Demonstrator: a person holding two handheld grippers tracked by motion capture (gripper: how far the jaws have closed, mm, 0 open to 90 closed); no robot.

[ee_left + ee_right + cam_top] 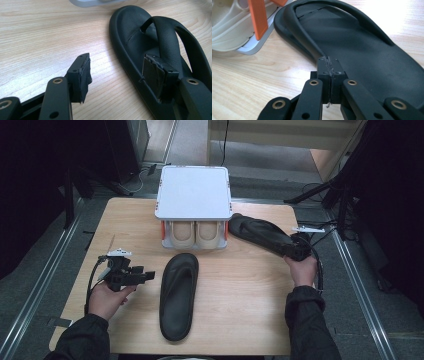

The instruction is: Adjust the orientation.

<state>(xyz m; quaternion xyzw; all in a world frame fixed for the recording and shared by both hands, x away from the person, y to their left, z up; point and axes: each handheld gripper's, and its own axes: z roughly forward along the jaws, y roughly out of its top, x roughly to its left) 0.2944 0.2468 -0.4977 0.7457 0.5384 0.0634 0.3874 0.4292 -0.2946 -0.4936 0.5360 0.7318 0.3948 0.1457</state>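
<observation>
Inside the rack (pixel 193 195) I see beige shoes (pixel 195 233); my right tongs (pixel 329 65) pinch a black sandal's strap (pixel 307 46), left tongs (pixel 115 71) gape.

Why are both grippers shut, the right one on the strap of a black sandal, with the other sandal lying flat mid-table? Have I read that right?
Not quite: only the right gripper is shut, pinching the strap of its sandal. The left gripper is open, as the left gripper view shows, its jaws apart beside the other sandal, which does lie flat mid-table.
</observation>
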